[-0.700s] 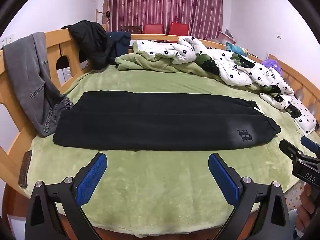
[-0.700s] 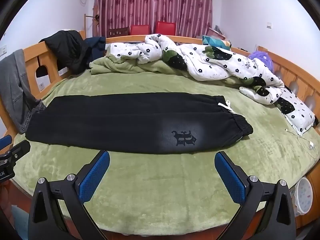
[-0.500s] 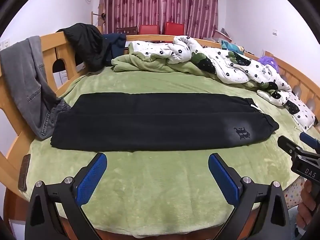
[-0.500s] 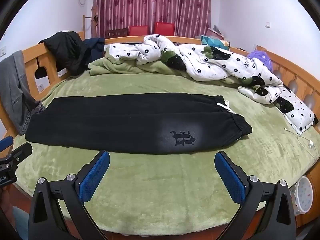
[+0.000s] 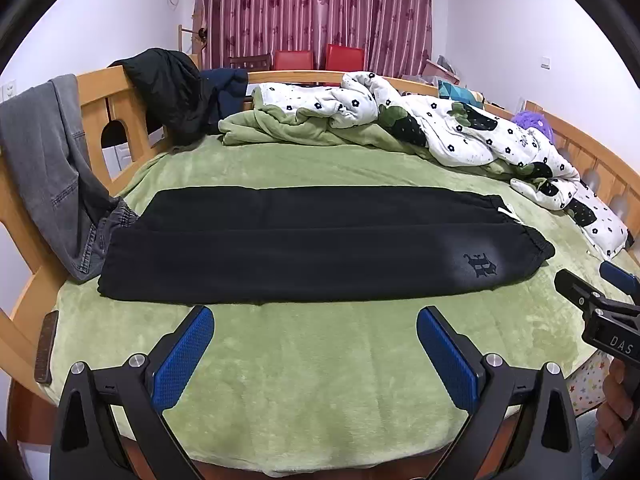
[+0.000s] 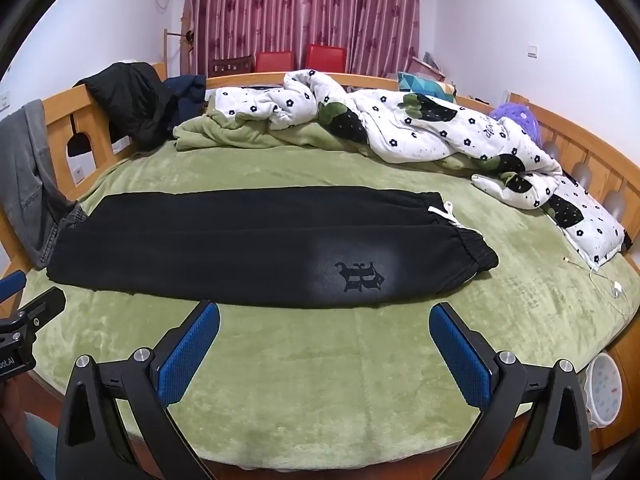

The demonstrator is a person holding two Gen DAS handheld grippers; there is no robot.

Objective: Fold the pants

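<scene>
With the black pants (image 5: 320, 248) lying flat, legs stacked lengthwise across the green bed (image 5: 320, 380), I hold my left tool (image 5: 314, 344) and right tool (image 6: 324, 346) wide open and empty short of the near hem, meaning to pinch both ends evenly.

I am counting one pair of long black soft pants (image 5: 312, 248) lying flat on one green fuzzy blanket (image 5: 320, 360). I am holding two black grippers with blue pads, my left gripper (image 5: 314, 344) and my right gripper (image 6: 324, 342). I am seeing two red chairs (image 6: 298, 60), one white quilt with black flowers (image 6: 400, 124), one grey pair of jeans (image 5: 44, 160), one black puffy jacket (image 5: 168, 88) and one purple fluffy thing (image 6: 516, 118).
</scene>
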